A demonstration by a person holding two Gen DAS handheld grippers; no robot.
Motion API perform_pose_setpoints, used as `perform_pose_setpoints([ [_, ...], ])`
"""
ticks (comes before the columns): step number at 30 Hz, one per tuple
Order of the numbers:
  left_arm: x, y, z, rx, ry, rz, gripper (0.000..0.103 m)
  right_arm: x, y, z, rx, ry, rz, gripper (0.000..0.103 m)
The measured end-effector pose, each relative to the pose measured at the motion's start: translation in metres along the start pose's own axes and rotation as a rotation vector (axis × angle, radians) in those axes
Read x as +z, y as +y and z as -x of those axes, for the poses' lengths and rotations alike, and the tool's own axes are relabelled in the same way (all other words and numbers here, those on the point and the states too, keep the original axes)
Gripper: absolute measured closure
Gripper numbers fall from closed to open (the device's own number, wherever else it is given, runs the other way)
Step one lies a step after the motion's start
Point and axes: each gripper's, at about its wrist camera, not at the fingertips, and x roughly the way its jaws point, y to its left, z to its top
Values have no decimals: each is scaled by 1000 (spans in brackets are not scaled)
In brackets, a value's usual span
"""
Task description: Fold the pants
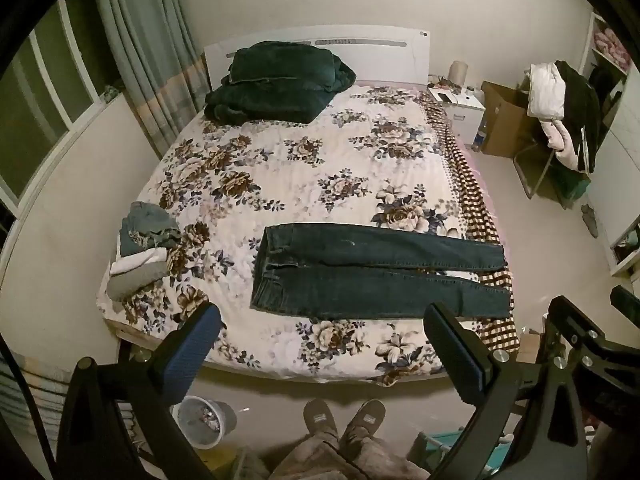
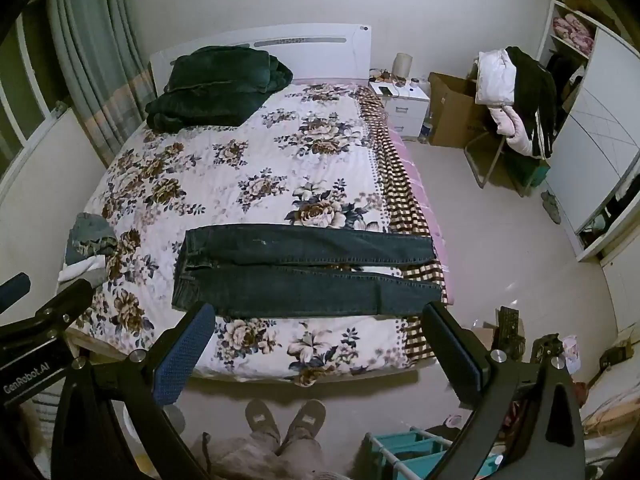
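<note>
Dark blue jeans (image 1: 376, 272) lie flat across the near part of the floral bed (image 1: 304, 168), waistband to the left, both legs stretched right to the bed's edge. They also show in the right wrist view (image 2: 304, 272). My left gripper (image 1: 320, 344) is open and empty, held high above the bed's near edge in front of the jeans. My right gripper (image 2: 316, 340) is open and empty too, beside the left one, whose body shows at the lower left of its view. Neither touches the jeans.
A stack of folded clothes (image 1: 140, 252) sits at the bed's left edge. A dark green blanket (image 1: 276, 84) lies by the headboard. A nightstand (image 2: 404, 104), a cardboard box (image 2: 452, 112) and a chair piled with clothes (image 2: 516, 100) stand to the right. The person's feet (image 1: 344, 420) stand at the bed's foot.
</note>
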Motion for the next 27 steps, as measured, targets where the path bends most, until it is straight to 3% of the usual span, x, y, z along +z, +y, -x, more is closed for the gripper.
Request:
perform_pose_setpoints([
  [27,7,-2,7,4,-24,0,0,2,-2,2,-1,-8,0,0],
])
